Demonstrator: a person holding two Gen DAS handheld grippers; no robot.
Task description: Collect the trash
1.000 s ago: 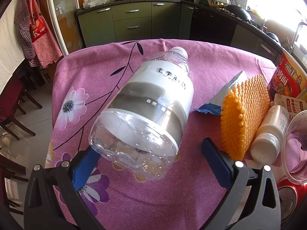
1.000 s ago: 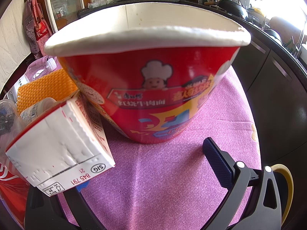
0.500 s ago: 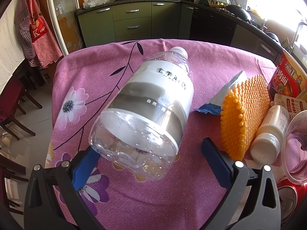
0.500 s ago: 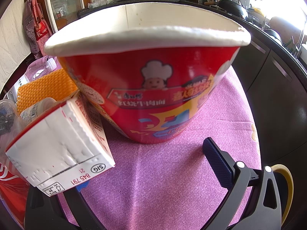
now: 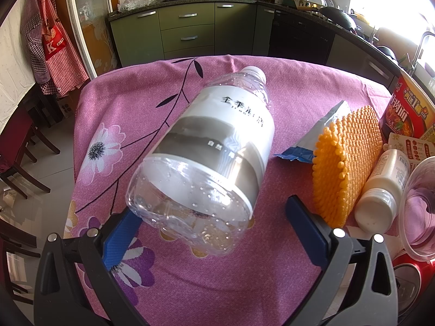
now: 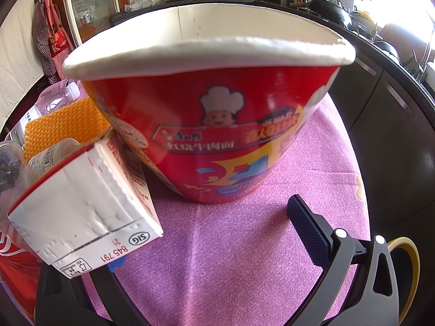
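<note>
In the left wrist view a clear plastic water bottle (image 5: 212,157) with a grey-white label lies on the purple flowered tablecloth (image 5: 130,114), its base between my fingers. My left gripper (image 5: 214,225) is open, its blue pads either side of the bottle's base. In the right wrist view a red instant-noodle bowl (image 6: 217,135) stands upright just ahead of my right gripper (image 6: 206,233), which is open. A white drink carton (image 6: 87,203) lies over the left finger and hides it.
An orange foam net (image 5: 345,160), a blue-white wrapper (image 5: 315,138), a small white bottle (image 5: 380,193), a clear plastic cup (image 5: 418,212) and a red can (image 5: 413,277) crowd the table's right side. Kitchen cabinets (image 5: 187,32) stand behind. A chair (image 5: 16,157) stands left.
</note>
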